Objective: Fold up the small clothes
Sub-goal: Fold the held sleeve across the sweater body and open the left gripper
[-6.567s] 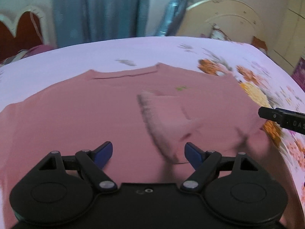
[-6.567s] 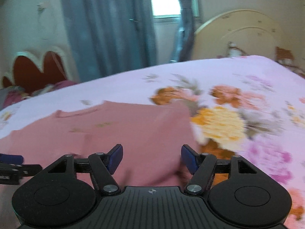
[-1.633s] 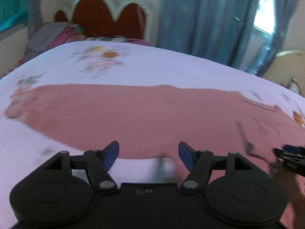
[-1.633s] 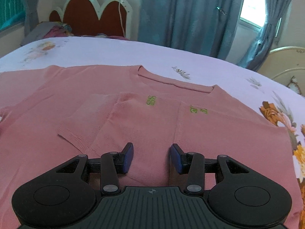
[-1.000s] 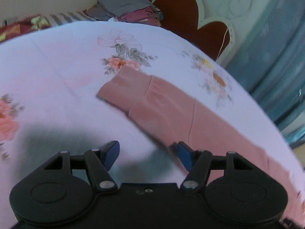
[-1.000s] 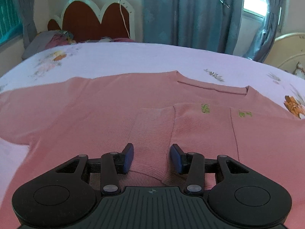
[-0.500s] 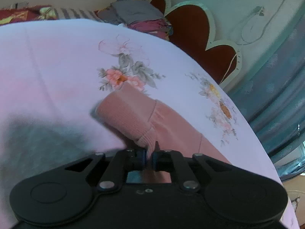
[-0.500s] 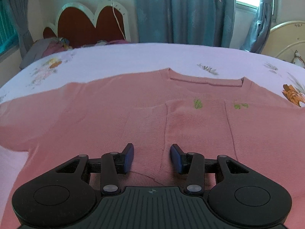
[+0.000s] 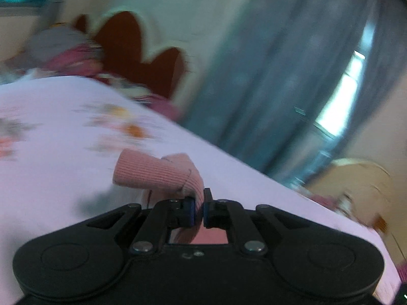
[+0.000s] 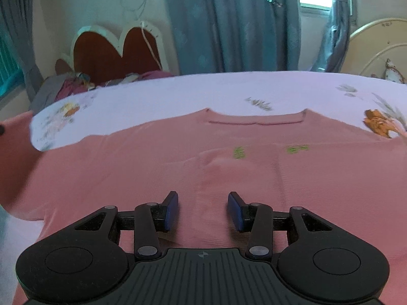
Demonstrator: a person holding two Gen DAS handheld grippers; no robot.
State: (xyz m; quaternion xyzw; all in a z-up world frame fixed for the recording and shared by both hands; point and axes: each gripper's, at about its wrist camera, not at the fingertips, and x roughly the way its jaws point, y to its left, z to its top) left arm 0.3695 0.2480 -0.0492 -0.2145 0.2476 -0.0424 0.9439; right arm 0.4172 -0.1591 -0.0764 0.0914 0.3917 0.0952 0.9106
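A bedroom with blue-grey curtains (image 10: 229,23) and a scalloped red headboard (image 10: 114,53) frames a bed (image 10: 203,89) covered by a pale lilac sheet printed with flowers. Spread flat across that bed lies the pink sweater (image 10: 178,165), neckline toward the far side, two small green marks on its chest; one sleeve appears already folded in across the front.

The left tongs (image 9: 199,209) are pinched tight on the ribbed cuff (image 9: 152,175) of the other sleeve, which is raised off the sheet and droops to the left of the grip. The left view is smeared with motion blur, so the finer lie of the sleeve cannot be told. The right tongs (image 10: 203,211) stand parted and hold nothing, hovering low over the sweater's lower front; whether they touch the cloth is unclear.

The knit looks light, soft and quite limp: it sags wherever it is unsupported and will probably stretch a little under pull. The ribbed cuff is the thickest and least slippery spot, so it seems a sound place to hold for carrying the sleeve across the body. For later folds, the hem and shoulder seams likely offer the firmest edges. A single layer pinched mid-panel would probably bunch, and dragging could rumple the smooth body, so lifting clear seems wiser.
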